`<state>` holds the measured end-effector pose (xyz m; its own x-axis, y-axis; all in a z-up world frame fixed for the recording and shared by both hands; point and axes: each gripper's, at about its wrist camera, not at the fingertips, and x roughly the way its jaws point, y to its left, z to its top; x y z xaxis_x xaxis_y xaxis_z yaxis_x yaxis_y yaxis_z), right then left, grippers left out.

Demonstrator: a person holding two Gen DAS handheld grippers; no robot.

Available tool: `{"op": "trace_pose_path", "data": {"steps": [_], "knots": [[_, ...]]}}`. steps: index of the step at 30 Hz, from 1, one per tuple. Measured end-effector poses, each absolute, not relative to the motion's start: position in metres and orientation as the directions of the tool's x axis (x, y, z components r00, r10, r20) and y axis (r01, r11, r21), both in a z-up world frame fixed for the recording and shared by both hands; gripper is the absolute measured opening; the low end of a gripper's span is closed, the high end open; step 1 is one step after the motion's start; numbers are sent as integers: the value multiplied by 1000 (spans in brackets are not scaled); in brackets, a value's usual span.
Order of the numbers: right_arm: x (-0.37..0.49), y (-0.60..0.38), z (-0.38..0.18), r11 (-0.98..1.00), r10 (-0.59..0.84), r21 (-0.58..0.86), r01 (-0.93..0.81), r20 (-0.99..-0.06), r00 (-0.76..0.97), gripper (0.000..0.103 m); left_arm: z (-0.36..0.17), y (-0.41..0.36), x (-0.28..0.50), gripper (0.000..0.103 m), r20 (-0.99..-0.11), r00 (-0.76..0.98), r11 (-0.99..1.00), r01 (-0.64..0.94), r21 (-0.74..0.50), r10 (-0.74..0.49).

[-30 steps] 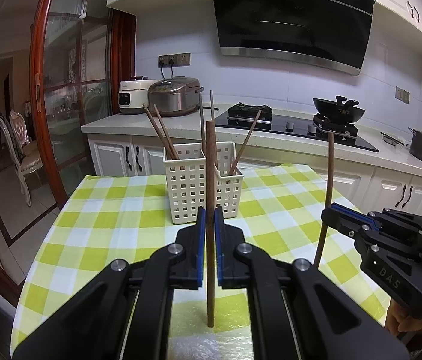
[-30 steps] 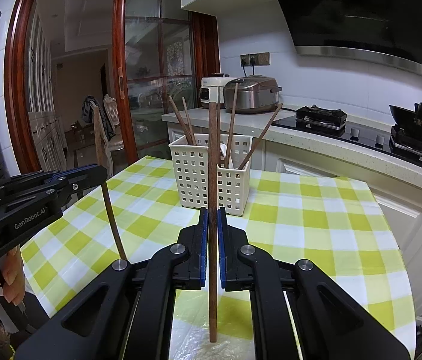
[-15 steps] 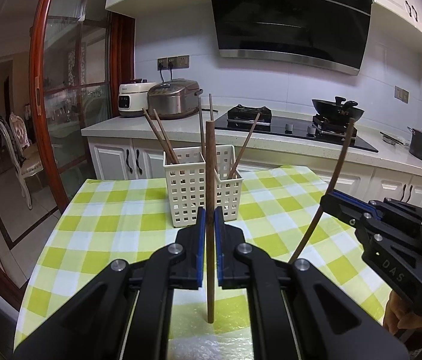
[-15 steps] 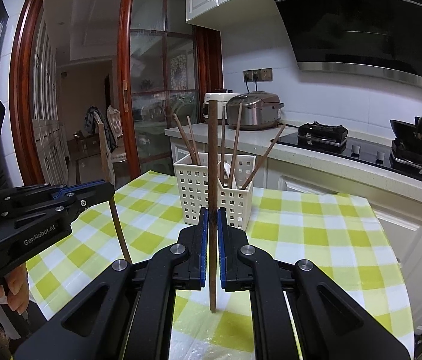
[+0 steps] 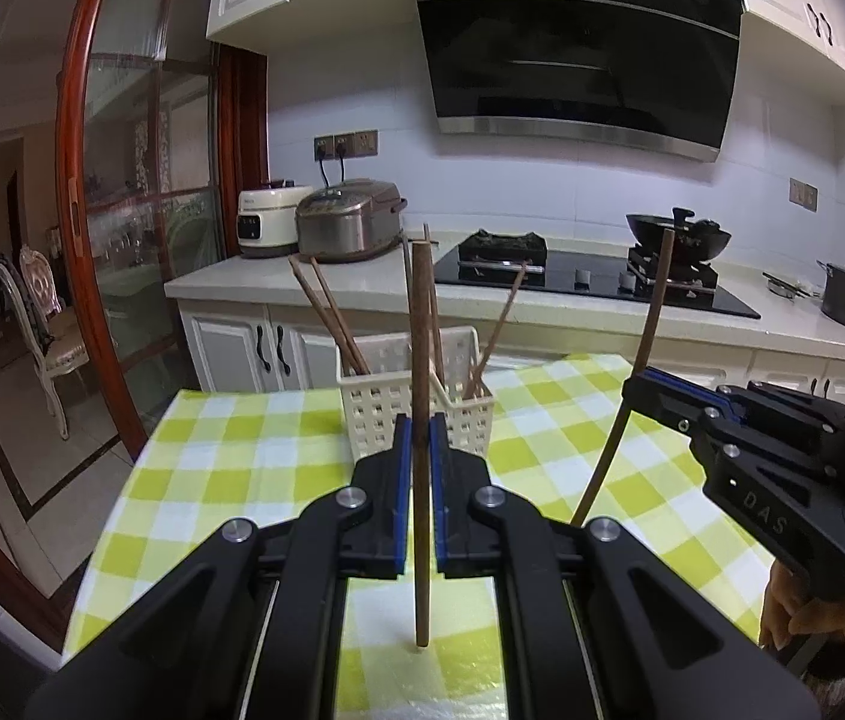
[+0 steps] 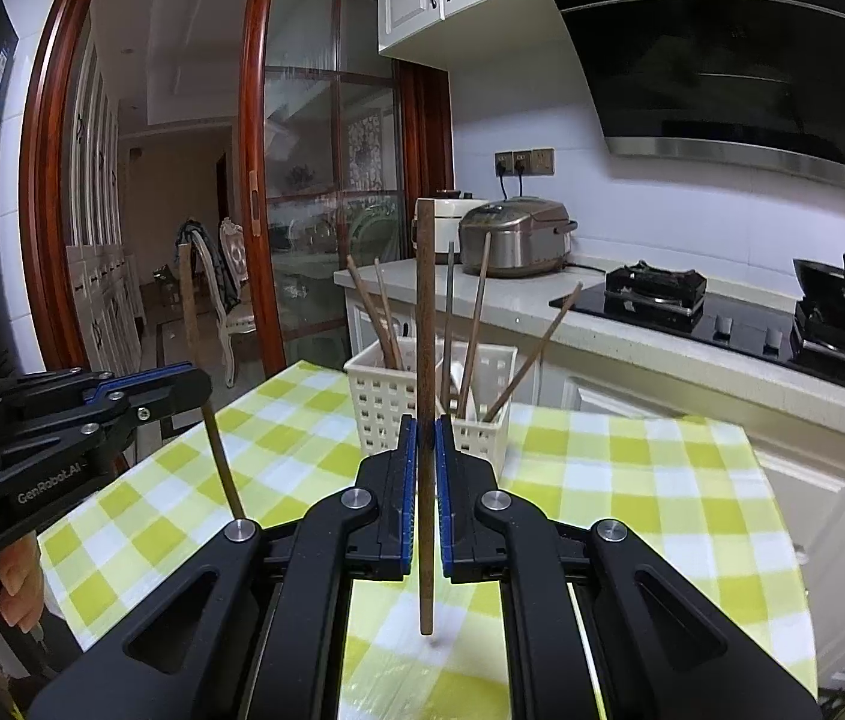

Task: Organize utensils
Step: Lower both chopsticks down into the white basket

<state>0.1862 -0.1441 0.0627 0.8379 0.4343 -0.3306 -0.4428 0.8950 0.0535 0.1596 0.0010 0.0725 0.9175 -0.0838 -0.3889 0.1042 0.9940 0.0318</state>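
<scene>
My left gripper [image 5: 416,438] is shut on a brown chopstick [image 5: 420,360] held upright above the table. My right gripper [image 6: 425,444] is shut on a second brown chopstick [image 6: 424,360], also upright. Each gripper shows in the other's view: the right one [image 5: 632,381] with its chopstick [image 5: 650,330] tilted, the left one [image 6: 200,384] with its chopstick [image 6: 221,462]. A white perforated basket [image 5: 380,408] stands ahead on the table and holds several chopsticks; it also shows in the right wrist view [image 6: 386,396].
The round table has a yellow-green checked cloth [image 5: 212,456]. Behind it runs a kitchen counter [image 5: 362,282] with two rice cookers [image 5: 344,222], a black hob [image 5: 590,282] and a wok [image 5: 677,234]. A glass sliding door [image 5: 122,180] stands at the left.
Both grippers have risen and tipped back with their chopsticks. The table and basket sit lower and farther in both views. The right gripper's chopstick still leans in the left wrist view.
</scene>
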Motion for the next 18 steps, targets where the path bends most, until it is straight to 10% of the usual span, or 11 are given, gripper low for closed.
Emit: {"op": "trace_pose_path", "data": {"steps": [18], "knots": [[293,-128,119,900,432,83,-427,-284,856,6,173,39,252,6,-319,945,997,72,-31,-78]]}}
